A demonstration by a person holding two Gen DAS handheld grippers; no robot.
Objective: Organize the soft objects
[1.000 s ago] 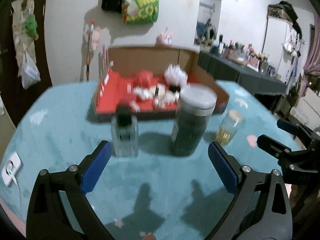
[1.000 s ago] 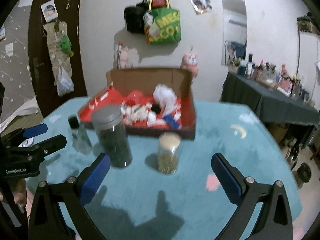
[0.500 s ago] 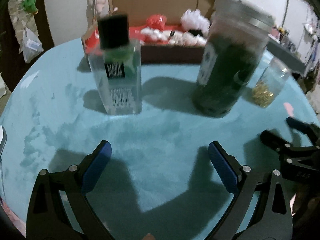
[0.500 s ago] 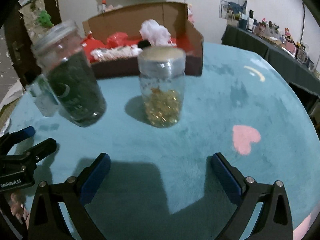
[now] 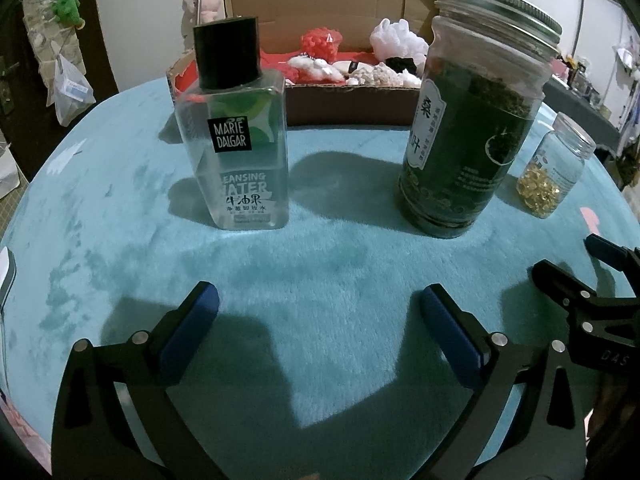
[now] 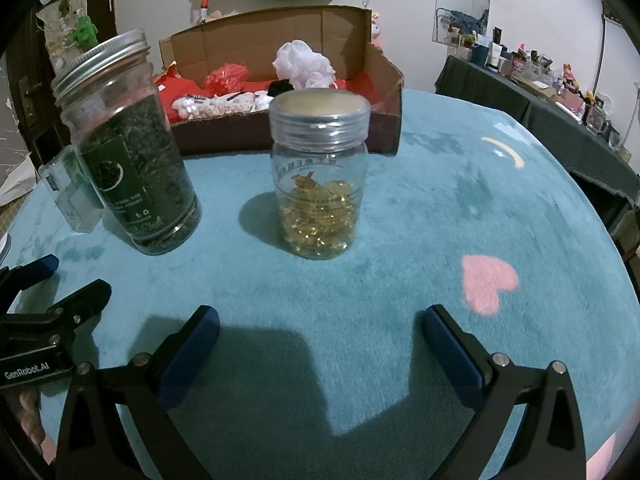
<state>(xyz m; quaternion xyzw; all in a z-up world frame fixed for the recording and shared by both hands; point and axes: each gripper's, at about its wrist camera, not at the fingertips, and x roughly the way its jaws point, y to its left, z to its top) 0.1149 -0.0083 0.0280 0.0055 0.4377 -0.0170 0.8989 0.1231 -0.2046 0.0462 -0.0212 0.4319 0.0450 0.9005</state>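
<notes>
A cardboard box (image 5: pixel 352 104) with a red lining stands at the back of the teal table and holds soft things: a white puff (image 5: pixel 394 40), a red puff (image 5: pixel 320 42) and small white pieces. The box also shows in the right wrist view (image 6: pixel 384 92), with the white puff (image 6: pixel 304 62). My left gripper (image 5: pixel 318 312) is open and empty, low over the table in front of the bottle and the dark jar. My right gripper (image 6: pixel 320 332) is open and empty, in front of the small jar.
A clear cleansing-water bottle (image 5: pixel 236 140) with a black cap, a tall jar of dark leaves (image 5: pixel 472 128) and a small jar of yellow capsules (image 6: pixel 318 176) stand between the grippers and the box. A pink heart (image 6: pixel 488 284) marks the teal cloth. A dark cluttered side table (image 6: pixel 560 100) stands at the right.
Both grippers have dropped low and moved forward toward the bottle and jars, which now look much larger. Both stay open and empty.
</notes>
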